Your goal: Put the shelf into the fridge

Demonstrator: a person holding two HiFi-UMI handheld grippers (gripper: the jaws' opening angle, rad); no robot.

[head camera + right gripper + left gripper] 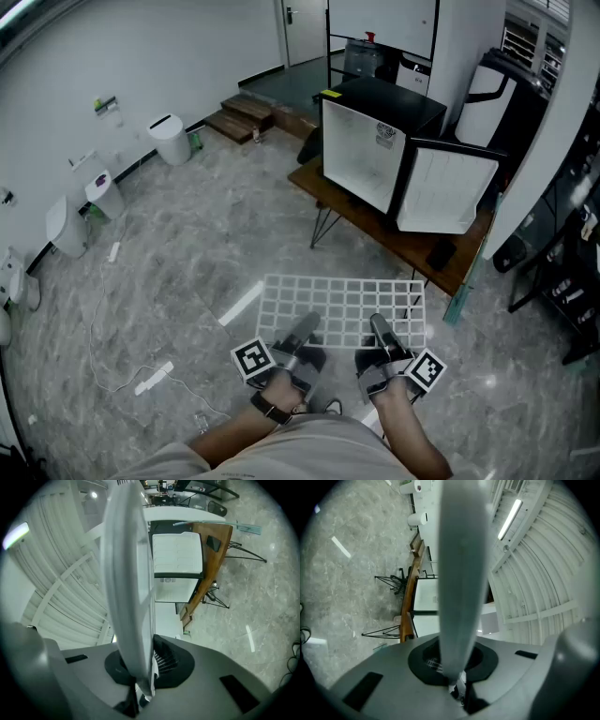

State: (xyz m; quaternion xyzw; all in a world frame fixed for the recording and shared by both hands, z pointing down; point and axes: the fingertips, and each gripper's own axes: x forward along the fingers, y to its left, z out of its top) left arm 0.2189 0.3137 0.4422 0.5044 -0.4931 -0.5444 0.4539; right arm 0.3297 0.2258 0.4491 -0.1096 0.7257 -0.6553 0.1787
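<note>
A white wire shelf (342, 307) is held level over the floor, and both grippers grip its near edge. My left gripper (303, 328) is shut on the shelf's near-left part. My right gripper (381, 328) is shut on its near-right part. The black mini fridge (370, 131) stands ahead on a wooden table (389, 234), its door (448, 187) swung open to the right and its white inside showing. In the left gripper view the shelf wires (534, 573) fan out right of the jaw. In the right gripper view the shelf (61, 588) spreads to the left, with the fridge (178, 557) ahead.
White bins (171, 139) stand along the left wall. A cable and power strip (150, 380) lie on the floor at the near left. Wooden steps (246, 114) sit at the back. Dark frames and racks (562, 281) crowd the right side. A glass strip (459, 292) leans by the table.
</note>
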